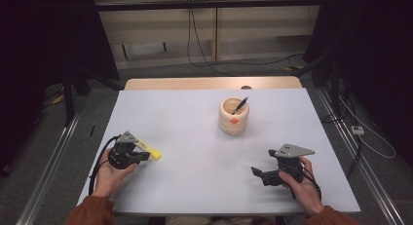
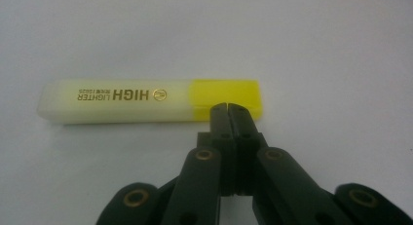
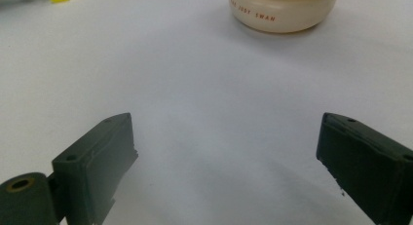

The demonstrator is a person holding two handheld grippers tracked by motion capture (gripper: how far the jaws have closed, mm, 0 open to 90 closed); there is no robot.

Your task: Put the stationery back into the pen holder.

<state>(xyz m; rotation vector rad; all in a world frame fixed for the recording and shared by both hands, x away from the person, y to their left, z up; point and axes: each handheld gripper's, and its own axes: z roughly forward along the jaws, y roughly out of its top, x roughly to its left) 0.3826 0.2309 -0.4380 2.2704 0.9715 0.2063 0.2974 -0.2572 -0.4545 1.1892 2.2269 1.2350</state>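
Observation:
A yellow highlighter point(image 1: 149, 150) lies flat on the white table point(image 1: 204, 157) at the front left. In the left gripper view its pale barrel and bright yellow cap point(image 2: 226, 92) lie crosswise just past my jaw tips. My left gripper point(image 1: 144, 156) point(image 2: 227, 109) is shut with nothing between its jaws, tips at the near edge of the cap. At the front right, my right gripper point(image 1: 262, 162) point(image 3: 226, 132) is held wide open over bare table, nothing in it.
A cream ribbed pot point(image 1: 234, 116) with a black pen point(image 1: 240, 106) in it stands right of the table's centre; its base point(image 3: 282, 10) shows ahead of the right gripper. Cables lie on the floor beyond the table.

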